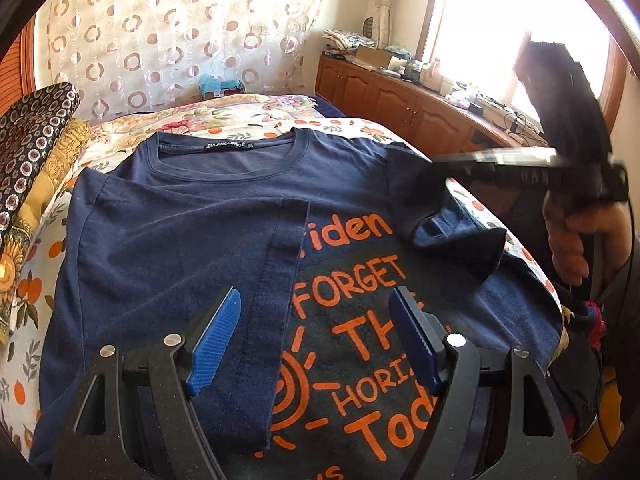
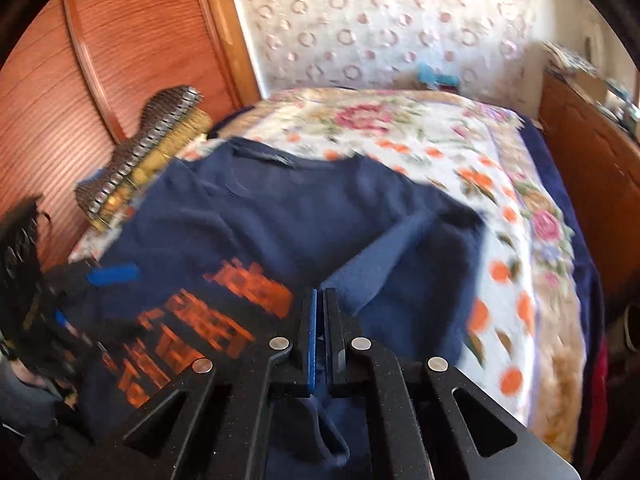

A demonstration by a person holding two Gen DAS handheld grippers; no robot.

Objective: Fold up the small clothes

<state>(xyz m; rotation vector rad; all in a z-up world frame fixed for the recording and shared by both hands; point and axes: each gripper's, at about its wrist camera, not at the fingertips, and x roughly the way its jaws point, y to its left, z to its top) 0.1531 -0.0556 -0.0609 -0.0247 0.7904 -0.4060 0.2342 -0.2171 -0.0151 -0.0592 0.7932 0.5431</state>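
A navy T-shirt [image 1: 168, 216] with orange lettering lies on the bed, its left side folded over the middle. My left gripper [image 1: 316, 300] is open just above the fold edge, holding nothing. My right gripper [image 2: 319, 294] is shut on the shirt's right sleeve [image 2: 400, 264], which it lifts toward the shirt's middle. In the left wrist view the right gripper [image 1: 436, 168] shows blurred at the upper right, above the raised sleeve [image 1: 456, 236]. In the right wrist view the left gripper [image 2: 92, 280] shows at the left edge over the shirt [image 2: 280, 208].
The bed has a floral sheet with oranges [image 1: 256, 120]. Folded patterned fabrics [image 1: 36, 148] lie at its left edge. A wooden cabinet [image 1: 400, 96] with clutter runs along the right under the window. A wooden wardrobe [image 2: 120, 40] stands left.
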